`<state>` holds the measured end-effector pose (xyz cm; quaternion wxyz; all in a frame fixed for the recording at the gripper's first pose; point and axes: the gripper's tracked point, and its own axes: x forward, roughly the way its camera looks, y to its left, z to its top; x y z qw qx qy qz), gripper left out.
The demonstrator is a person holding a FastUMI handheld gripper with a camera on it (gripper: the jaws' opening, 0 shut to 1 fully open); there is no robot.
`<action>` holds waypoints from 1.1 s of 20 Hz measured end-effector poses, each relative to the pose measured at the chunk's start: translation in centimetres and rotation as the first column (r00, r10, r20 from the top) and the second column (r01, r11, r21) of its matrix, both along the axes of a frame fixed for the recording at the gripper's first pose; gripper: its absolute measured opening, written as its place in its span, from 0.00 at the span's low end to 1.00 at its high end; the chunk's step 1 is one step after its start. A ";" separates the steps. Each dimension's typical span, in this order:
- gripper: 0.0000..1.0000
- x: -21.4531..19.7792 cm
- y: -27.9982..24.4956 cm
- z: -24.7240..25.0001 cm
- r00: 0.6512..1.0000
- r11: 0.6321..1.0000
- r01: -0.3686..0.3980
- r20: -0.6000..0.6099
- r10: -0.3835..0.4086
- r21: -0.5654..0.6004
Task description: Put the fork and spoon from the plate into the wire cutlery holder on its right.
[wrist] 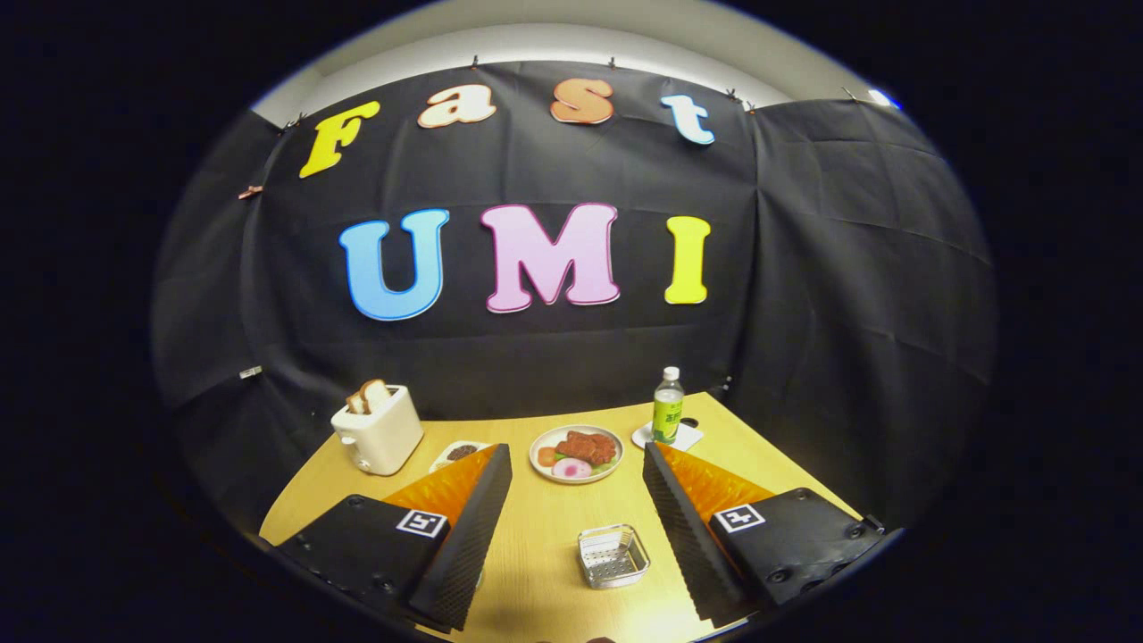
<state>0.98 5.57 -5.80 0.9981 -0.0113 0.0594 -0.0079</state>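
Gripper (578, 500) fingers wide apart above square wire cutlery holder (613, 556), wooden table (536, 554).

Booth enclosure: black cloth wall (571, 357) hangs across the rear, from 9 o'clock through 12 to 3 o'clock. The cloth is creased, with a vertical seam at about 1 o'clock where a second panel (866, 268) angles forward. Small clips (251, 191) fasten the cloth along its top edge and left side. Above the cloth, at 12 o'clock, a pale room wall and ceiling band (554, 36) is lit evenly. The surface (536, 536) is light wood-grain, at 6 o'clock, meeting the cloth at its far edge.
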 end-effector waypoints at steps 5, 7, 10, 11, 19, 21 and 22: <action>0.93 -0.4 5.2 -4.5 0.989 0.989 -0.110 -0.107 0.099 -0.102; 0.91 -0.4 7.3 -6.9 0.977 0.984 -0.147 -0.172 0.128 -0.104; 0.92 -0.2 10.5 -10.6 0.945 0.978 -0.191 -0.284 0.159 -0.089; 0.91 0.0 11.6 -11.7 0.931 0.974 -0.208 -0.323 0.170 -0.088; 0.85 -1.7 15.0 -24.1 0.735 0.960 -0.262 -0.665 0.134 -0.095; 0.84 -1.6 15.5 -25.8 0.710 0.957 -0.273 -0.692 0.129 -0.101; 0.83 -1.5 15.9 -26.6 0.696 0.956 -0.275 -0.707 0.126 -0.101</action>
